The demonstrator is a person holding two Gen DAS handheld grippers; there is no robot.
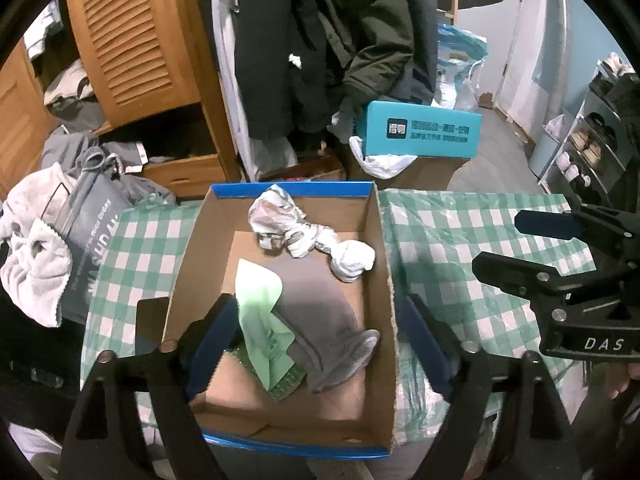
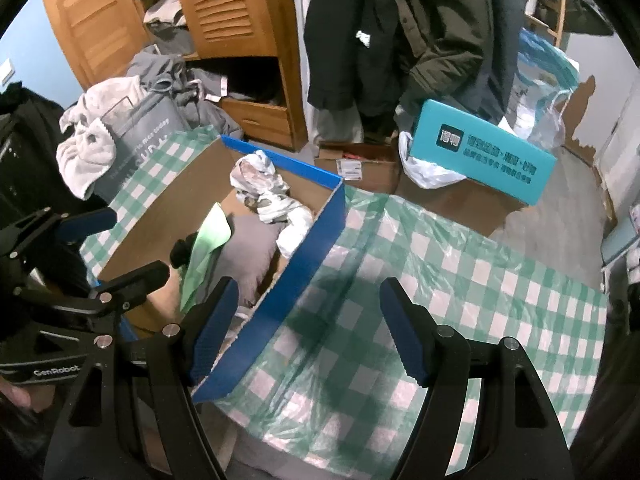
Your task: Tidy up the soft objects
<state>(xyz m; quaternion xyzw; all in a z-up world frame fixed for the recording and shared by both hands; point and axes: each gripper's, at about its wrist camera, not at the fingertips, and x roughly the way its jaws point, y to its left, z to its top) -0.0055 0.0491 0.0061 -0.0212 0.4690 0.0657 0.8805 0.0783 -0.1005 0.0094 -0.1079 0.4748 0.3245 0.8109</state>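
Note:
A blue-edged cardboard box (image 1: 384, 264) sits on the green checked tablecloth (image 1: 460, 240). Inside lie a grey sock (image 1: 320, 312), a light green cloth (image 1: 260, 320) and a white crumpled bundle (image 1: 304, 232). My left gripper (image 1: 320, 340) is open and hovers over the box's near end, empty, straddling the grey sock and green cloth. My right gripper (image 2: 308, 332) is open and empty over the tablecloth (image 2: 460, 280), just right of the box (image 2: 316, 236); its left finger overlaps the box wall. The grey sock (image 2: 252, 252), green cloth (image 2: 204, 256) and white bundle (image 2: 264, 192) show there too.
A grey bag (image 1: 88, 240) with a pale towel (image 1: 36, 264) stands left of the table. A wooden wardrobe (image 1: 132, 40), hanging dark coats (image 1: 320, 40), a teal box (image 1: 420, 130) on cartons and a shoe rack (image 1: 592, 136) stand behind.

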